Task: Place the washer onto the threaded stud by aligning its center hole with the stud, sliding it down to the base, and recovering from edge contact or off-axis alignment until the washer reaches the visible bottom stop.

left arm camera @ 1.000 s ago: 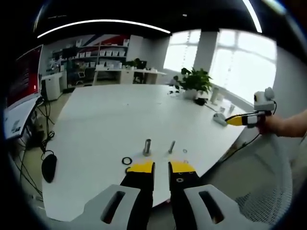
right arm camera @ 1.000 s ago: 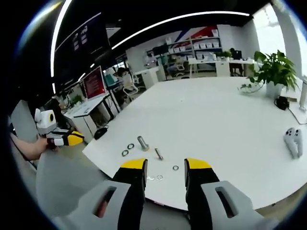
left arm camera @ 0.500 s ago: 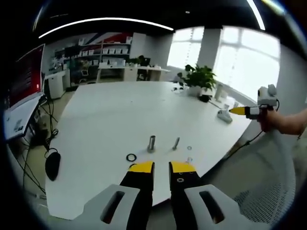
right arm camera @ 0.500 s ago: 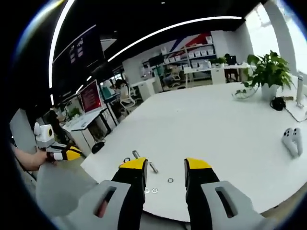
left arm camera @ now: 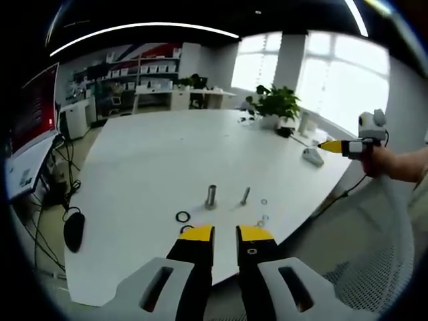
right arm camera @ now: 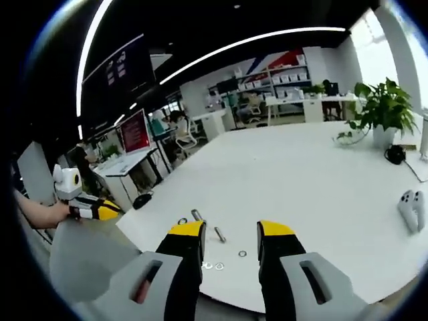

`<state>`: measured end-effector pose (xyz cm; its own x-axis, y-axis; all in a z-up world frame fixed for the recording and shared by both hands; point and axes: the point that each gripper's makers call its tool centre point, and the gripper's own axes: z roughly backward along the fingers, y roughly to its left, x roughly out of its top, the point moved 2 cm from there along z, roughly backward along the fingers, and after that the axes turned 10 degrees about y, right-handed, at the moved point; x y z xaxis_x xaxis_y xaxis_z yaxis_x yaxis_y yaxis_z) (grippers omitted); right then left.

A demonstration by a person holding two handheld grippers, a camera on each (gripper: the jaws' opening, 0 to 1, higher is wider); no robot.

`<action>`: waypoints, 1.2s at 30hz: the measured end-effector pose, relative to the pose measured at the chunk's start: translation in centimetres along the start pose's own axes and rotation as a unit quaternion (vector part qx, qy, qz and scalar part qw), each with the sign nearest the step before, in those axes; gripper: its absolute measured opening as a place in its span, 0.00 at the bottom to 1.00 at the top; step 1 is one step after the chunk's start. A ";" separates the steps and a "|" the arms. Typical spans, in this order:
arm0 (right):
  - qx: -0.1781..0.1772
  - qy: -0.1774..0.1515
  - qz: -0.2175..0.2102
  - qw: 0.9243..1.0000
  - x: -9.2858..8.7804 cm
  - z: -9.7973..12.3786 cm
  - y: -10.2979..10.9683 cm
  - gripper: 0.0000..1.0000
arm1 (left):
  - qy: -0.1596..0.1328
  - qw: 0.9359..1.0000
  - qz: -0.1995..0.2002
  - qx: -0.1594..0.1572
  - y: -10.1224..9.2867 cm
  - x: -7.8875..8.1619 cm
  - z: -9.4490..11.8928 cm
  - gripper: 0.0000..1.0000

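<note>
I hold the left claw off the near edge of the white counter, jaws nearly together with a slim gap and nothing between them. In the left gripper view, from left to right: a dark washer lies flat on the counter just ahead of my left jaw tip; the upright metal stud stands just beyond it, apart from it; a thinner bolt leans beside the stud; small pale washers lie further right, near the counter edge. The washer is not on the stud. Beyond the hardware the counter runs broad and bare to a potted plant at the far side.

The right claw has its jaws well apart, holding nothing. In the right gripper view it sits at the near counter edge; the stud shows just beside its left jaw tip, the bolt lies between the jaws, and small washers lie close to the edge. A white controller rests far right.
</note>
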<state>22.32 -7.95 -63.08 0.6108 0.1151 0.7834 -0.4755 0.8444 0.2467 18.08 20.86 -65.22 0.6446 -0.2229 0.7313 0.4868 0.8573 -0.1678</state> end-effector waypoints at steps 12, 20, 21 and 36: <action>0.058 0.062 0.033 0.996 -2.1 -1.4 2.4 0.41 | -0.009 1.000 0.003 -0.005 -0.1 0.2 0.1 0.10; 0.062 0.063 0.042 0.995 -2.1 -1.4 2.5 0.41 | -0.010 1.000 0.001 -0.006 -0.2 0.2 0.1 0.10; 0.063 0.062 0.042 0.995 -2.1 -1.4 2.5 0.41 | -0.011 1.000 0.001 -0.007 -0.2 0.2 0.1 0.10; 0.094 0.061 0.057 0.992 -2.1 -1.4 3.9 0.41 | -0.007 1.000 -0.002 -0.006 -0.2 0.0 0.0 0.12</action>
<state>20.04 -4.15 -64.50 0.6127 0.2772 0.7401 -0.6487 0.7113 0.2706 17.95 20.66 -65.12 0.6345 -0.2189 0.7413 0.4960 0.8508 -0.1734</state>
